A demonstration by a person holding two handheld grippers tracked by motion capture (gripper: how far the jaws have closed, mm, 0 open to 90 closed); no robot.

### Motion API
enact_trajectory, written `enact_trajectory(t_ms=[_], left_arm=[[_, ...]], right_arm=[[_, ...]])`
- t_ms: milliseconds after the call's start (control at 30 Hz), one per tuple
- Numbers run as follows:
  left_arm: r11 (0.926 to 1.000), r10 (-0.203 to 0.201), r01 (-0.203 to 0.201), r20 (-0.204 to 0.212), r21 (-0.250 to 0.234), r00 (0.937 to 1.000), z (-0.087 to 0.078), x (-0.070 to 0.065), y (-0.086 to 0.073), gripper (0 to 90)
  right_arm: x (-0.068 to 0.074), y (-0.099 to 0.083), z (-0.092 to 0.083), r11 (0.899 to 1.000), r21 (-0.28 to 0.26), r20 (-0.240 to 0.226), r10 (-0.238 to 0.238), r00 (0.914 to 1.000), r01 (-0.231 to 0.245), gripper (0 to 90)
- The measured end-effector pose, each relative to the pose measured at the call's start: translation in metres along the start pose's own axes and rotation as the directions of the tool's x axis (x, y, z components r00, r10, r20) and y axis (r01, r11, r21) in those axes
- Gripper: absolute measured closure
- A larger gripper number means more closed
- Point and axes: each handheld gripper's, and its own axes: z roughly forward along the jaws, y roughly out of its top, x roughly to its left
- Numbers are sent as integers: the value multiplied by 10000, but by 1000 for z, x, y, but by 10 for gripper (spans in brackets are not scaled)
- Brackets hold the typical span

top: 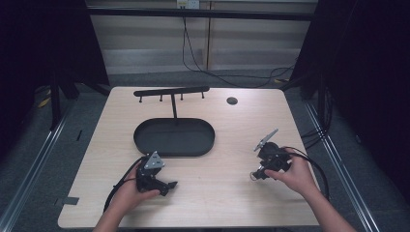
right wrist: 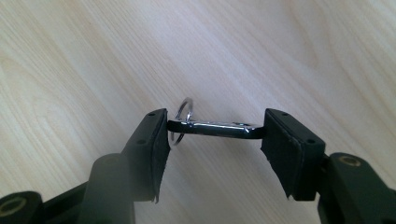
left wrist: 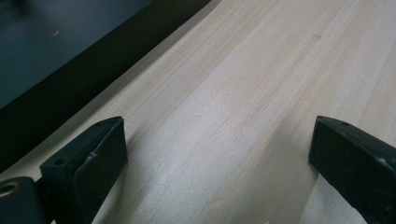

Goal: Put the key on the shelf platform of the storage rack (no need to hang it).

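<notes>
The right gripper [right wrist: 215,133] clamps a black metal carabiner clip with a silver key ring [right wrist: 212,129] just above the table; the left gripper [left wrist: 217,154] waits open. Likely next: hanging it on the black T-shaped peg rack [top: 171,92], needing 1 precise approach.

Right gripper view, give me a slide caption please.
Right gripper clamps a black metal carabiner clip with silver key ring lengthwise above the light wooden table.

A small black and silver clip [right wrist: 217,129] with a thin metal ring [right wrist: 183,113] at one end is held flat and sideways, lifted a little above the wooden table.
</notes>
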Motion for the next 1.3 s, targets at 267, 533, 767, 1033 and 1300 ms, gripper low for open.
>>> enact_trajectory(t_ms=[267,533,767,1033,1300], left_arm=[[10000,-4,4,1,-2,10000,0,0,0,41],[10000,-2,2,17,0,10000,0,0,0,40],[10000,0,0,20,0,10000,0,0,0,41],[10000,-1,1,20,0,10000,0,0,0,40],[10000,0,0,20,4,10000,0,0,0,41]], right_arm=[[3,12,-3,9998,70,-16,-180,9998,180,418],[6,24,-7,9992,149,37,-376,9993,375,418],[7,32,-10,9990,120,-25,-429,9991,430,418],[8,41,-8,9987,47,-165,-512,9986,513,418],[7,44,-8,9993,74,-195,-352,9992,354,418]])
